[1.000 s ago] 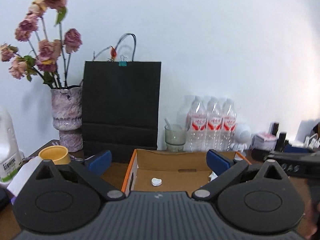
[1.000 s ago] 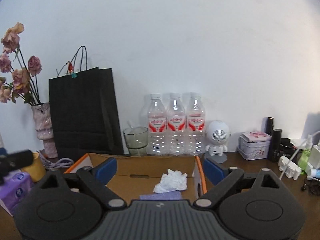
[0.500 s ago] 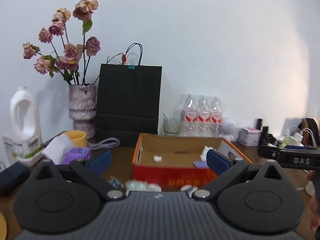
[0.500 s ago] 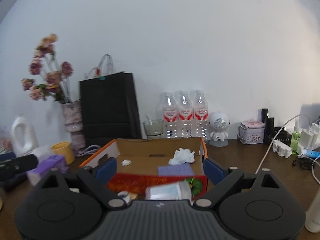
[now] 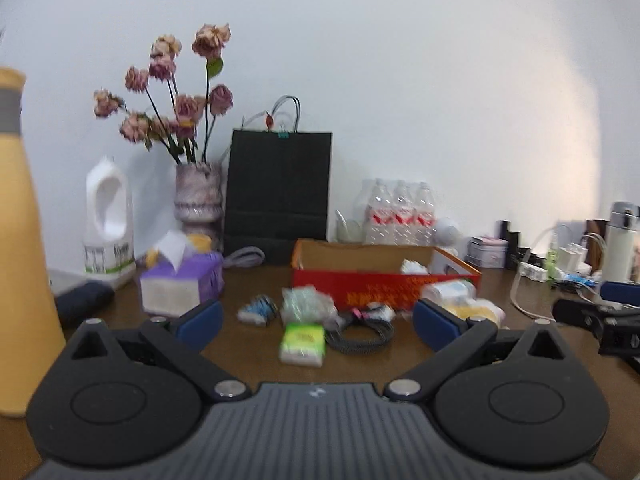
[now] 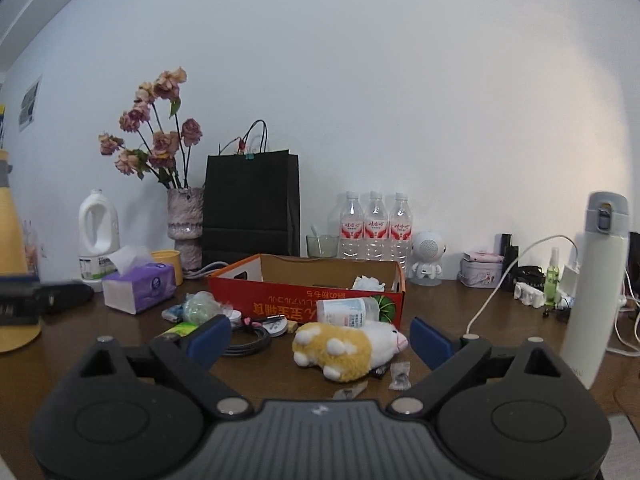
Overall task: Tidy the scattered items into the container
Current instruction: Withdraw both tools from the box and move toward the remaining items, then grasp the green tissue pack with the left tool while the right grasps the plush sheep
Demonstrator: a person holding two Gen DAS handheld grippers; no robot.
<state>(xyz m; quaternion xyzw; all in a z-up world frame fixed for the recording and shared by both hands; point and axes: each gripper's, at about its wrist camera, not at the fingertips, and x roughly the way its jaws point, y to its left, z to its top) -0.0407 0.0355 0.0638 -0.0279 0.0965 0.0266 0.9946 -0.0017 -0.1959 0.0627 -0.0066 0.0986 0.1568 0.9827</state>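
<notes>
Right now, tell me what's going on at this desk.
A person is tidying clutter into the red cardboard box. Both the left gripper and right gripper are open and empty, hovering short of the pile. A plush toy, a coiled cable, a green packet and a lying bottle sit in front of the box; a crumpled tissue is inside.

The box (image 6: 304,309) front carries yellow Chinese characters, upside down; the three bottles (image 6: 374,230) bear red labels, too small to read.
</notes>
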